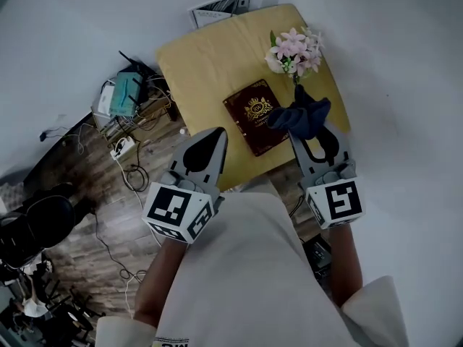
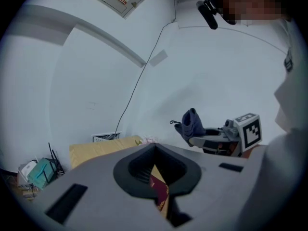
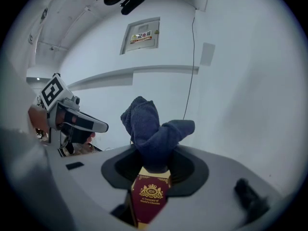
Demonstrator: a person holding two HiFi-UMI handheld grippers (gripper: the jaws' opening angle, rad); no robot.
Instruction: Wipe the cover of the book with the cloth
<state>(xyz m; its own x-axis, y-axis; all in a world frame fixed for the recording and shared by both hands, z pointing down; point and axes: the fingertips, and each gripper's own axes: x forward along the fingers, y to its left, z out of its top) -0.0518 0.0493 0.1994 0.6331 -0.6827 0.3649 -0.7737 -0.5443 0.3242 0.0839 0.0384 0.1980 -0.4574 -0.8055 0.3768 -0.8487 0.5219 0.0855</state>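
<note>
Reaching both arms forward side by side, we note the right gripper (image 1: 307, 130) clamped on a bunched dark blue cloth (image 1: 299, 114), held over the right edge of the maroon book with a gold crest (image 1: 253, 118). The book lies flat on the yellow-covered counter (image 1: 202, 67). The left gripper (image 1: 215, 134) hovers left of the book, jaws together, empty.

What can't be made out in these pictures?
Book: in the head view its right edge lies under the cloth held by the right tool.
Book in the left gripper view: only a sliver shows past the shut left tool.
Contact: no view shows whether the cloth touches the cover.
Wall sign: print too small in the right gripper view.
</note>
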